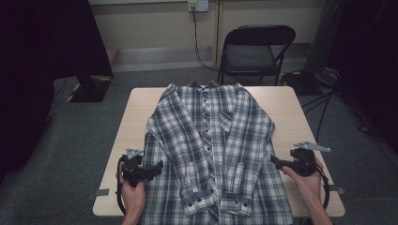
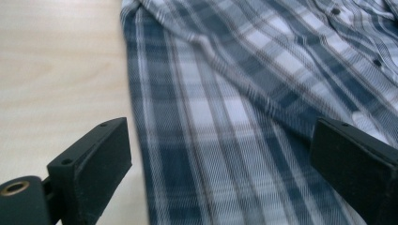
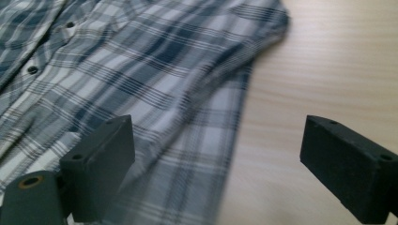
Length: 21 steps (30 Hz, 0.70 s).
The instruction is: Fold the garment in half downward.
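A person's left gripper (image 1: pixel 157 167) sits at the near left of a pale wooden table (image 1: pixel 131 122), jaws spread wide and holding nothing, over the left edge of a plaid shirt (image 1: pixel 211 140). The shirt lies flat and buttoned in the middle of the table, sleeves folded inward. At the near right, the right gripper (image 1: pixel 274 160) is also wide open and empty, beside the shirt's right edge.

Grey carpet floor (image 1: pixel 70 140), black folding chair (image 1: pixel 256 51), beige wall (image 1: pixel 150 21), wall socket (image 1: pixel 198 5).
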Each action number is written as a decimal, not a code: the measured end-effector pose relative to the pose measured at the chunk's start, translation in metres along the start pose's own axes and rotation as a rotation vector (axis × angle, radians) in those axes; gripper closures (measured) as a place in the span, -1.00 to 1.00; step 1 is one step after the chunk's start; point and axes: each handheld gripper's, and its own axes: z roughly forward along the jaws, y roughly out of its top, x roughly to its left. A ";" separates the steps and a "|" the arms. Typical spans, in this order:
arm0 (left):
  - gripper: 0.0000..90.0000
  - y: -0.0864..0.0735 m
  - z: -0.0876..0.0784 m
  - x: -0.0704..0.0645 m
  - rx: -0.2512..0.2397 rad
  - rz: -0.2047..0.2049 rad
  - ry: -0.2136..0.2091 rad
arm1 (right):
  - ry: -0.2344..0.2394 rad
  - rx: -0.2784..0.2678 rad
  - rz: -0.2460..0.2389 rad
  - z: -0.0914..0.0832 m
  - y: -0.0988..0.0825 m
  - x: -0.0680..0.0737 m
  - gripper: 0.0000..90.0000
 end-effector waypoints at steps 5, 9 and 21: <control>-0.88 0.025 0.019 -0.017 -0.014 0.150 0.116 | 0.039 0.029 -0.089 0.029 0.024 0.030 -0.78; -0.88 0.028 0.041 -0.025 0.047 0.155 0.067 | 0.055 0.062 -0.141 0.056 0.035 0.052 -0.78; -0.91 0.018 0.067 -0.027 0.129 0.204 0.079 | 0.057 0.170 -0.180 0.086 0.024 0.064 -0.83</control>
